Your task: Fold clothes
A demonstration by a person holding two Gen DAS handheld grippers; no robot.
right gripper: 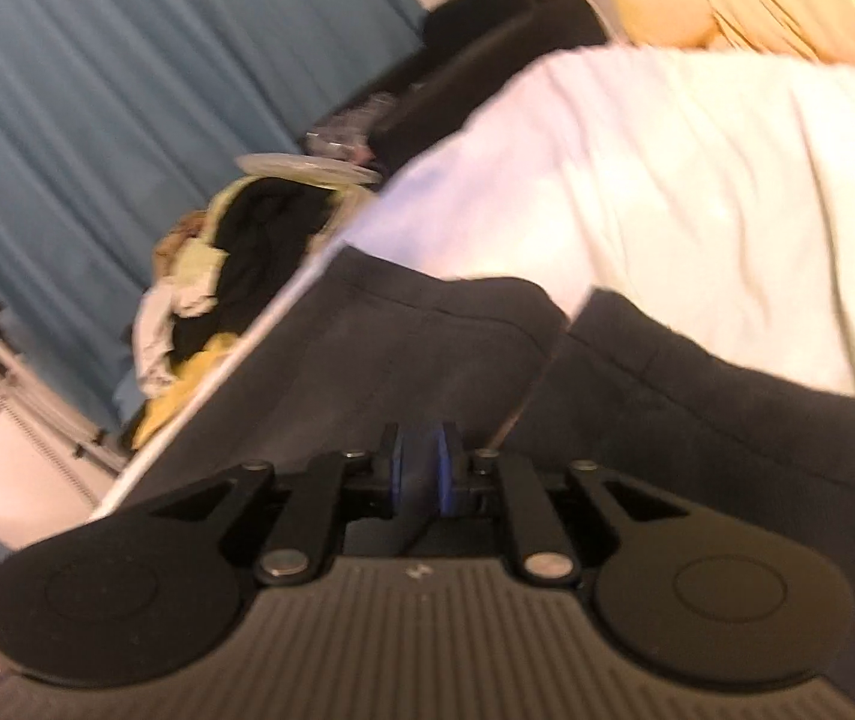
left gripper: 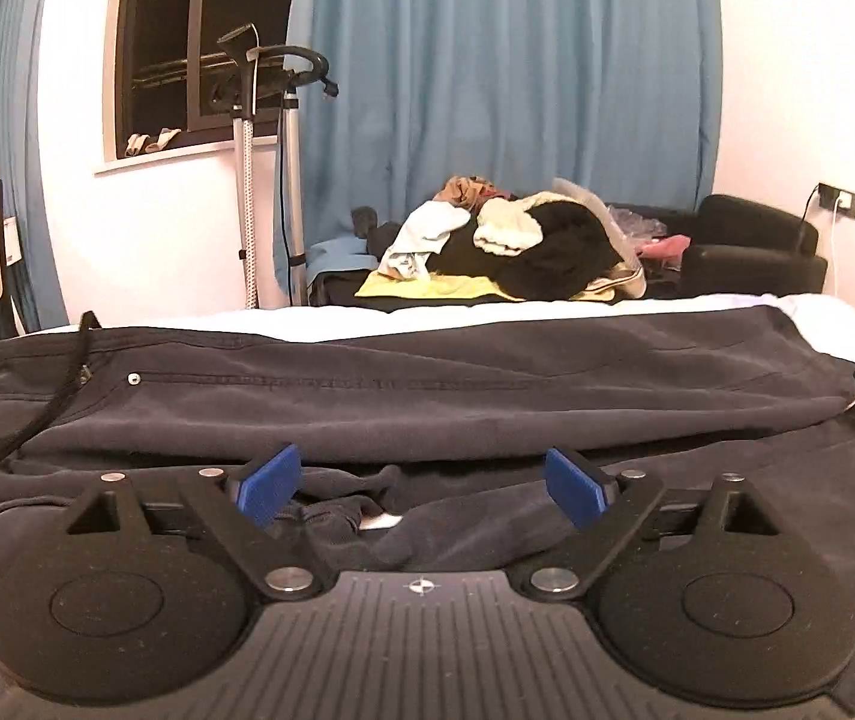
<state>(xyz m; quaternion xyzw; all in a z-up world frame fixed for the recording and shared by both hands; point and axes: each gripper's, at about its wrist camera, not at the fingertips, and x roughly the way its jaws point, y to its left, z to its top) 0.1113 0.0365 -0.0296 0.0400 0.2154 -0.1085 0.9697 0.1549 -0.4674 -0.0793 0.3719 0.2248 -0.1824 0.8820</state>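
My left gripper [left gripper: 421, 489] is spread low-centre over the dark trousers [left gripper: 427, 384]; my right gripper [right gripper: 421, 474] pinches their fabric. Fold underway; left must grasp next.

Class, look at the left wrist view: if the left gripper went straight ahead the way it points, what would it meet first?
Probably the dark trousers: the open left gripper sits low over them, bunched fabric between its fingers, a raised fold just ahead. Depth is uncertain.

Left black two-finger gripper w/ blue pads [left gripper: 421, 483] sits low & level, jaws spread wide apart. Right black two-finger gripper w/ blue pads [right gripper: 421, 474] is tilted, jaws squeezed nearly together w/ dark cloth pinched between, view blurry
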